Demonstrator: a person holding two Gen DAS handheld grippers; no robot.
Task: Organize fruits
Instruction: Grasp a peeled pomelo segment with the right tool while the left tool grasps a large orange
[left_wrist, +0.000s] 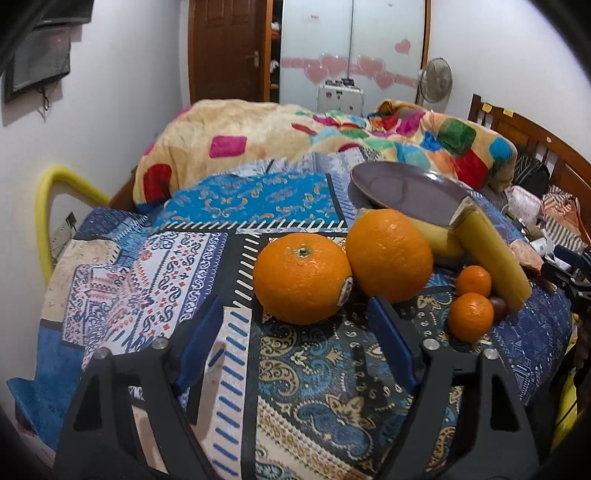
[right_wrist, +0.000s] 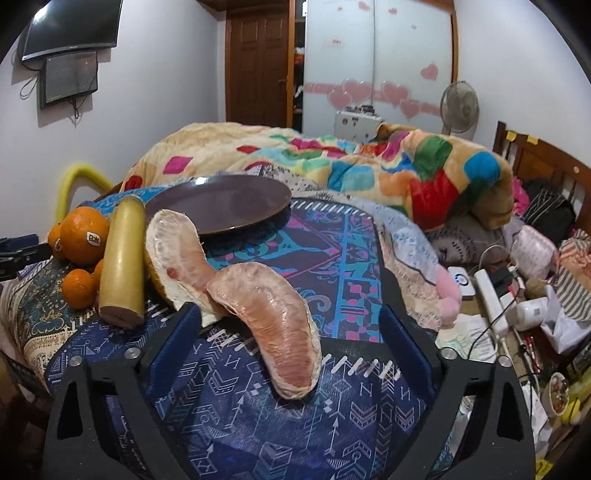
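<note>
Oranges (left_wrist: 303, 277) sit on the bed's patterned cloth (left_wrist: 147, 280) just ahead of my left gripper (left_wrist: 295, 332), jaws apart. My right gripper (right_wrist: 291, 332) straddles what looks like a pomelo segment (right_wrist: 280, 332), jaws apart, apparently not touching; the plate (right_wrist: 221, 206) lies beyond.

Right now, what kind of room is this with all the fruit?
Most likely a bedroom. There is a bed with a wooden headboard and a colourful blanket, a wardrobe with heart stickers, and a wooden door.
</note>
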